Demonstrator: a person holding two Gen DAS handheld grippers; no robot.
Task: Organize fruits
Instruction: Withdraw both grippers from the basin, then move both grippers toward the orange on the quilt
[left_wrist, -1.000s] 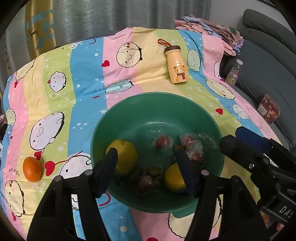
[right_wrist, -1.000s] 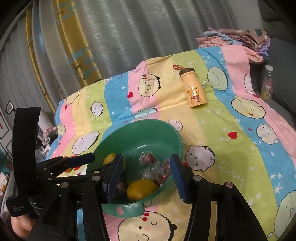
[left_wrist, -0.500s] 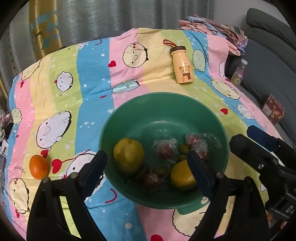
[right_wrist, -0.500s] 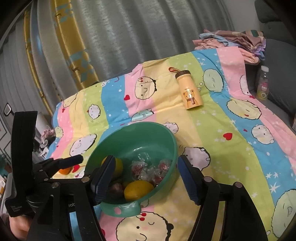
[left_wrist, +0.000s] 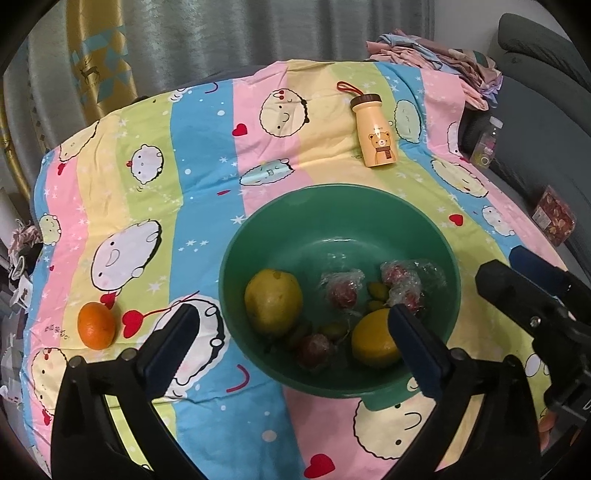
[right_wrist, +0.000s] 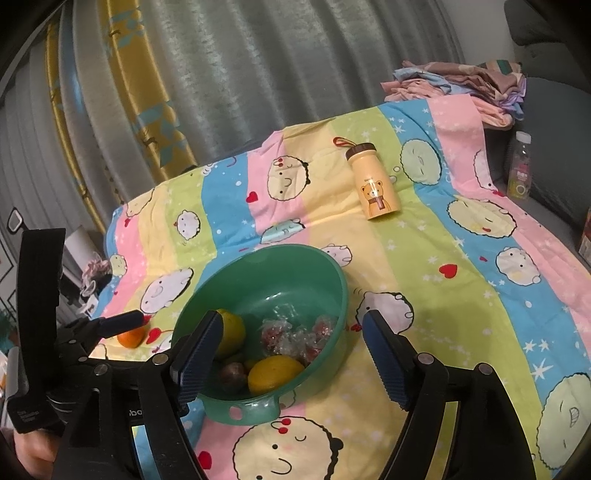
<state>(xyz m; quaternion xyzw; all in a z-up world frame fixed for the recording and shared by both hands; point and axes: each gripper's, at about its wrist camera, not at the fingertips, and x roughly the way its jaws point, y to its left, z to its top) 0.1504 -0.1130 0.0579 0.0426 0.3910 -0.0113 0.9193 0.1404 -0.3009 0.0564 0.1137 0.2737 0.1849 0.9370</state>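
Observation:
A green bowl (left_wrist: 332, 192) (right_wrist: 343, 288) sits on the striped cartoon cloth (left_wrist: 155, 177). It holds a yellow-green pear (left_wrist: 273, 301), a yellow citrus fruit (left_wrist: 373, 343), plastic-wrapped red fruits (left_wrist: 341, 288) and a dark round fruit (left_wrist: 314, 349). A lone orange (left_wrist: 96, 325) (right_wrist: 131, 338) lies on the cloth left of the bowl. My left gripper (left_wrist: 291, 325) hovers over the bowl's near left rim, jaws opening, nothing gripped. My right gripper (right_wrist: 293, 325) hangs above the bowl's near side, jaws also opening and empty.
A yellow bear-print bottle (left_wrist: 376, 136) lies on the cloth behind the bowl. Folded clothes (left_wrist: 436, 55) are piled at the far right corner. A clear plastic bottle (left_wrist: 485, 142) and a patterned box (left_wrist: 554, 218) rest on the grey sofa at right. Curtains hang behind.
Both grippers' jaws have spread wider and hold nothing. The left view has swung slightly left, so the bowl sits further right in it. The fruits have not moved.

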